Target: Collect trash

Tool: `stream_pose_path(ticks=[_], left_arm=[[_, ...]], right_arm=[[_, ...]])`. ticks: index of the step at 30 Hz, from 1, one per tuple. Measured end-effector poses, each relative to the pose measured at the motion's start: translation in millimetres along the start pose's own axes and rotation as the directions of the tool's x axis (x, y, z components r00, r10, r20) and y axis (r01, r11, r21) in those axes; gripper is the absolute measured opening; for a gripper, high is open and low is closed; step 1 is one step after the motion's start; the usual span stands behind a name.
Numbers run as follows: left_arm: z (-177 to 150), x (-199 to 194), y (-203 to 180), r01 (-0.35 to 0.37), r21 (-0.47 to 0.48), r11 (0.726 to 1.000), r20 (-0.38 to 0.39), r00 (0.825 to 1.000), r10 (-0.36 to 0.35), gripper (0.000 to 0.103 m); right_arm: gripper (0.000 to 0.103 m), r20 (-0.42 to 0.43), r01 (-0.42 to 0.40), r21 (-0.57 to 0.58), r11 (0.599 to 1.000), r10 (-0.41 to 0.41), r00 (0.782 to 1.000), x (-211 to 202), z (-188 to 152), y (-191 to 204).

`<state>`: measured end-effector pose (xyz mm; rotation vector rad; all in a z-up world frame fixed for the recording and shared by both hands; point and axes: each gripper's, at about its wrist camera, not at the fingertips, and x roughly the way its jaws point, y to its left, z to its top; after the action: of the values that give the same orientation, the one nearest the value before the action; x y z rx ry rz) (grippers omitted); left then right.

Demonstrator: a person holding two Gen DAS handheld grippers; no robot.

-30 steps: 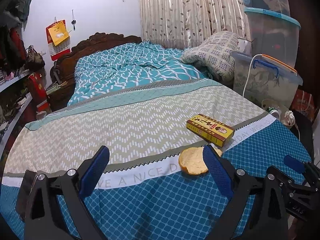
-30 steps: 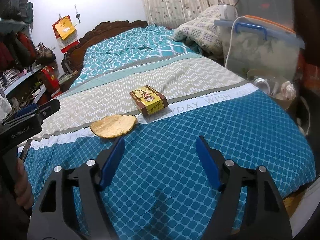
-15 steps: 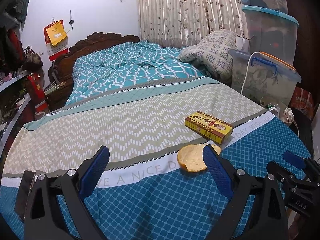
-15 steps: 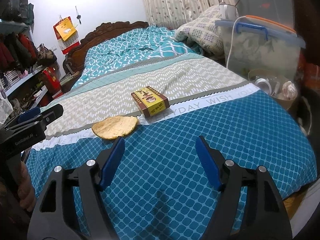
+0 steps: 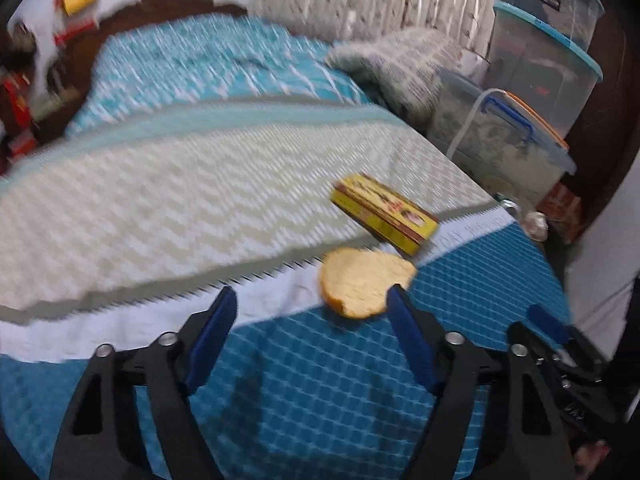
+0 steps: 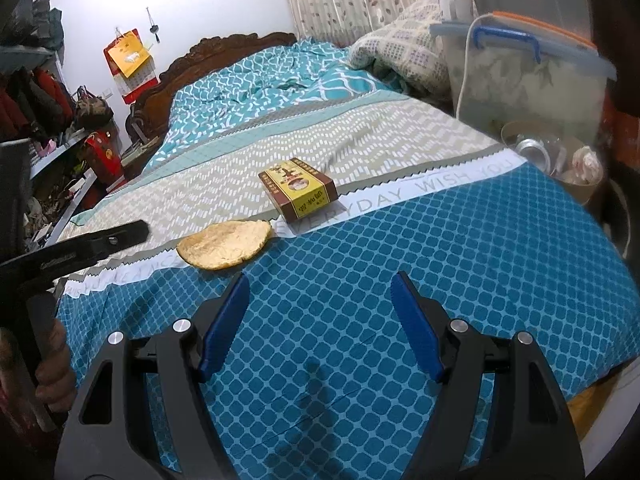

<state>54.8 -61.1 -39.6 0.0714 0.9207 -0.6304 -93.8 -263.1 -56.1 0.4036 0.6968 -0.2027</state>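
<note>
A round yellow flatbread (image 5: 366,282) lies on the bed (image 5: 160,208) on the white lettered stripe; it also shows in the right wrist view (image 6: 225,244). A yellow and brown box (image 5: 384,213) lies just beyond it, also in the right wrist view (image 6: 299,193). My left gripper (image 5: 310,312) is open and empty, low over the blue quilt, with the flatbread just ahead of its right finger. My right gripper (image 6: 320,300) is open and empty over the blue quilt, short of both items. The left gripper's body (image 6: 80,244) shows at the right wrist view's left edge.
Stacked clear storage bins (image 5: 532,80) with a white cable stand right of the bed. A round tub of odds and ends (image 6: 560,160) sits by the bed's right edge. A folded blanket (image 6: 404,52), curtain and wooden headboard (image 6: 208,56) are beyond. Cluttered shelves (image 6: 36,120) line the left.
My left gripper has swung forward and down toward the flatbread, so its view is blurred and the trash looks nearer. My right gripper has barely moved.
</note>
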Motion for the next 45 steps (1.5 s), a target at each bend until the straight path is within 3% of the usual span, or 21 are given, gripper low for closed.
stream_pose_path(ticks=[3, 7, 11, 13, 15, 20, 21, 23, 30, 34, 35, 37, 39, 41, 45], left_arm=[[5.2, 25.6, 3.1, 0.068, -0.035, 0.997, -0.075, 0.995, -0.070, 0.069], [14.5, 53.4, 5.5, 0.089, -0.056, 0.994, -0.126, 0.988, -0.095, 0.064], [18.9, 71.9, 0.2, 0.097, -0.057, 0.994, -0.158, 0.982, -0.104, 0.045], [16.7, 79.1, -2.4, 0.096, -0.054, 0.994, -0.178, 0.978, -0.104, 0.035], [13.2, 84.0, -2.8, 0.073, -0.046, 0.996, -0.196, 0.977, -0.081, 0.013], [8.7, 70.3, 7.4, 0.072, -0.060, 0.996, -0.172, 0.982, -0.081, 0.008], [7.9, 62.0, 9.9, 0.063, -0.061, 0.996, -0.154, 0.985, -0.072, 0.008], [7.4, 50.3, 13.0, 0.056, -0.064, 0.996, -0.133, 0.989, -0.064, 0.008], [-6.5, 5.0, 22.7, 0.051, -0.063, 0.997, -0.066, 0.996, -0.055, 0.008], [-20.6, -2.4, 17.2, 0.052, -0.041, 0.998, -0.069, 0.996, -0.055, 0.008], [-23.9, -1.6, 15.5, 0.049, -0.033, 0.998, -0.072, 0.996, -0.051, 0.008], [-30.4, 2.5, 12.5, 0.033, -0.024, 0.999, -0.086, 0.996, -0.035, 0.011], [-33.1, 7.4, 12.7, 0.028, -0.038, 0.999, -0.102, 0.994, -0.032, 0.036], [-34.0, 5.7, 14.3, 0.015, -0.042, 0.999, -0.087, 0.996, -0.018, 0.050], [-37.0, 6.6, 15.8, -0.005, -0.039, 0.999, -0.085, 0.996, 0.002, 0.054]], right_arm=[[0.073, -0.012, -0.019, 0.010, 1.000, 0.019, 1.000, 5.8, 4.6, -5.1], [0.073, -0.029, -0.059, 0.019, 0.998, 0.059, 0.998, 22.0, 29.3, -14.2], [0.074, -0.080, -0.077, -0.065, 0.995, 0.071, 0.994, 62.4, 64.3, -3.4], [0.080, -0.094, -0.073, -0.110, 0.991, 0.063, 0.994, 82.1, 76.4, 4.8], [0.088, -0.106, -0.050, -0.160, 0.986, 0.034, 0.994, 102.1, 84.8, 13.6], [0.087, -0.198, -0.047, -0.198, 0.979, 0.007, 0.980, 147.9, 92.6, 24.9], [0.068, -0.210, -0.037, -0.197, 0.980, -0.005, 0.978, 153.0, 92.0, 24.4], [0.067, -0.214, -0.053, -0.160, 0.986, 0.018, 0.977, 149.1, 88.2, 20.8], [0.067, -0.134, -0.058, -0.100, 0.993, 0.045, 0.990, 73.4, 44.1, 8.7], [0.069, -0.155, -0.039, -0.080, 0.996, 0.027, 0.987, 42.6, 4.1, 3.9], [0.070, -0.168, -0.035, -0.079, 0.996, 0.021, 0.986, 39.6, -5.0, 3.5], [0.083, -0.184, -0.035, -0.093, 0.995, 0.018, 0.983, 37.7, -14.8, 4.8], [0.088, -0.167, -0.031, -0.100, 0.994, 0.014, 0.986, 33.9, -14.9, 5.4], [0.091, -0.148, -0.027, -0.116, 0.993, 0.009, 0.989, 32.1, -13.1, 6.7], [0.091, -0.158, -0.032, -0.123, 0.992, 0.012, 0.987, 34.4, -17.8, 5.4]])
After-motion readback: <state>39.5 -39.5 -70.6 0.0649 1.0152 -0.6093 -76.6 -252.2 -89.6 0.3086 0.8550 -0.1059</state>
